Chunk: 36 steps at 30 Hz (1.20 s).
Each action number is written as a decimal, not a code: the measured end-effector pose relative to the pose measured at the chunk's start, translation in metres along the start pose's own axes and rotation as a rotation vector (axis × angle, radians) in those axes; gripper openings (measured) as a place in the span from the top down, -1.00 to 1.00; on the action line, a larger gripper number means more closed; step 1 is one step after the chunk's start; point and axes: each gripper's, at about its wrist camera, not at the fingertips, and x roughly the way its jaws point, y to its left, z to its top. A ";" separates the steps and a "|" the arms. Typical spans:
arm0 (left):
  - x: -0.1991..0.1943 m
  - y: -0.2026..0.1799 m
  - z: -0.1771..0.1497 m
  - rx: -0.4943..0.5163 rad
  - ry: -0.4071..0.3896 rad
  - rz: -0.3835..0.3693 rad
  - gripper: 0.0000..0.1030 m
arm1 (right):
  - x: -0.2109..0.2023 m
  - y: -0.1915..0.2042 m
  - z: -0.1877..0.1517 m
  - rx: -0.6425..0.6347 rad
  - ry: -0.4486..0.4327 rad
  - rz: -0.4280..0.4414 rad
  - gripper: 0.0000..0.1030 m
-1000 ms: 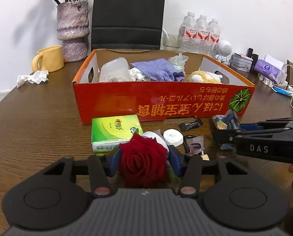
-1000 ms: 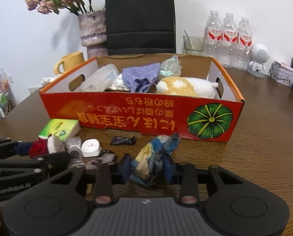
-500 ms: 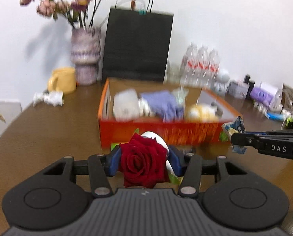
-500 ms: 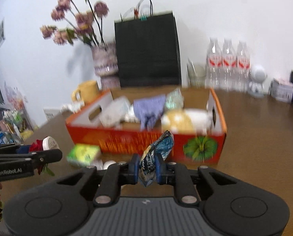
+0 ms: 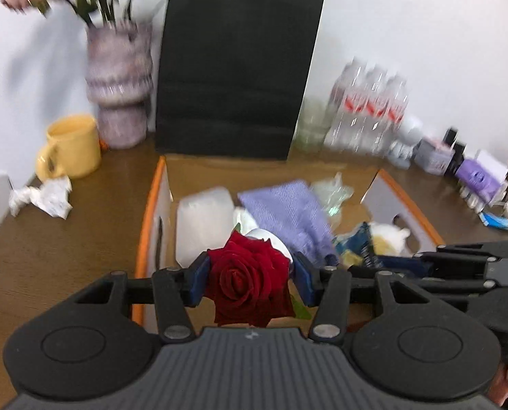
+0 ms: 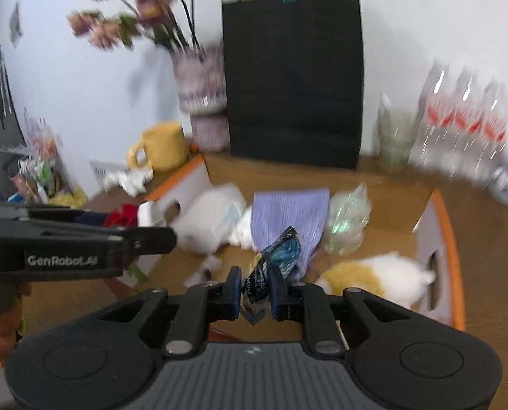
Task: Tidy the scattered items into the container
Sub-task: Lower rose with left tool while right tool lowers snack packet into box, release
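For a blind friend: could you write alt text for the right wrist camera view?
The right gripper pinches a crumpled blue wrapper above an open orange cardboard box already holding a purple cloth and plush toy. Beside it, the left gripper carries a red rose.

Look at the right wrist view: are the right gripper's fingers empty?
No, the right gripper is shut on a crumpled blue wrapper, which sticks up between its fingers above the box.
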 end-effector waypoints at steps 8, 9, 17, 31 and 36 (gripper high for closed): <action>0.053 -0.004 0.001 0.073 0.126 0.044 -0.01 | 0.042 -0.009 -0.001 0.001 0.103 0.011 0.69; 0.056 -0.004 0.001 0.077 0.133 0.046 -0.01 | 0.044 -0.009 -0.001 0.002 0.112 0.013 0.67; 0.052 -0.001 0.000 0.071 0.108 0.049 -0.37 | 0.036 -0.015 -0.003 0.020 0.104 -0.007 0.19; -0.063 0.010 -0.023 0.047 -0.232 -0.021 -1.00 | -0.061 0.013 -0.018 -0.025 -0.138 -0.019 -1.00; -0.095 0.019 -0.055 0.002 -0.304 0.035 -1.00 | -0.092 0.022 -0.055 -0.001 -0.188 -0.053 -1.00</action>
